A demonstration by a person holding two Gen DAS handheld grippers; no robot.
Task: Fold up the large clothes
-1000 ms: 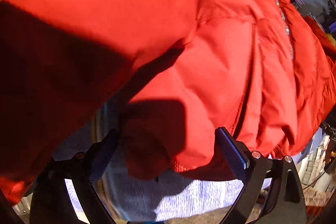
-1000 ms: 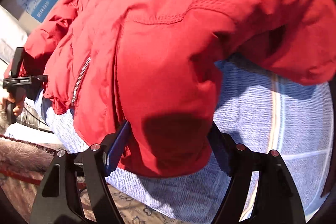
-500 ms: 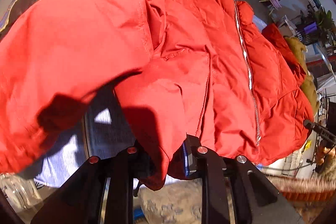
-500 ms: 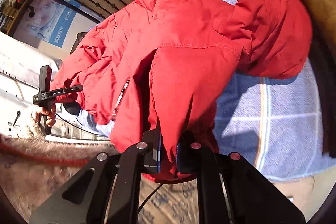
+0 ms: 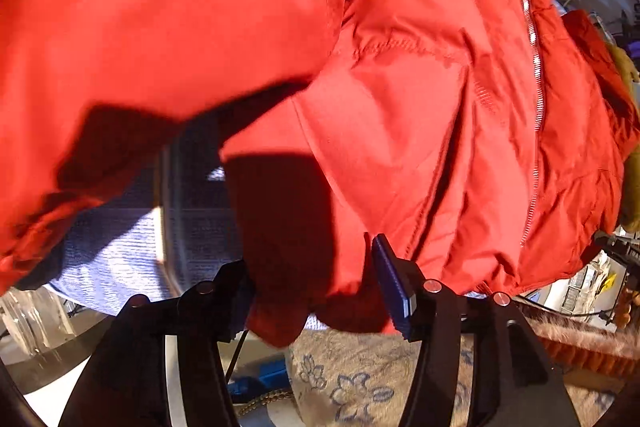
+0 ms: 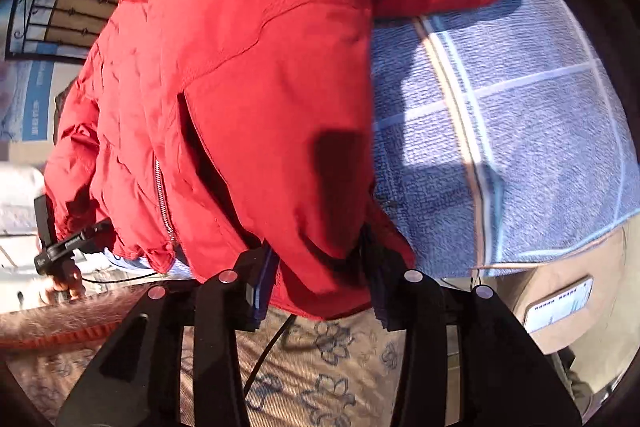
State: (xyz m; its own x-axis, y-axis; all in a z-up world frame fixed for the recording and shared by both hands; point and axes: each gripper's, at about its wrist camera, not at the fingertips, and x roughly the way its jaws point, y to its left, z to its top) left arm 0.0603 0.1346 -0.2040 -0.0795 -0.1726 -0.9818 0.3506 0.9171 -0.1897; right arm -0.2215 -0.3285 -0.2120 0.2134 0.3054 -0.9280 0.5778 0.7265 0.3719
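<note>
Lit hard by sunlight in both wrist views, saturating the red jacket [image 5: 400, 107] to near-glowing orange. Dark, sharp-edged shadows thrown over its lower flap and across the blue blanket [image 6: 520, 147]. Strongly bent by fisheye distortion with black vignetted corners, and smeared by motion blur, worst along the fabric edges.

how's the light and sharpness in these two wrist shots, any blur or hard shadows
Left wrist view: harsh sunlight on the red jacket, a hard dark shadow above the left gripper, some motion blur. Right wrist view: similar sun, shadow patch near the right gripper, blurred blue blanket, fisheye bending at the edges.
</note>
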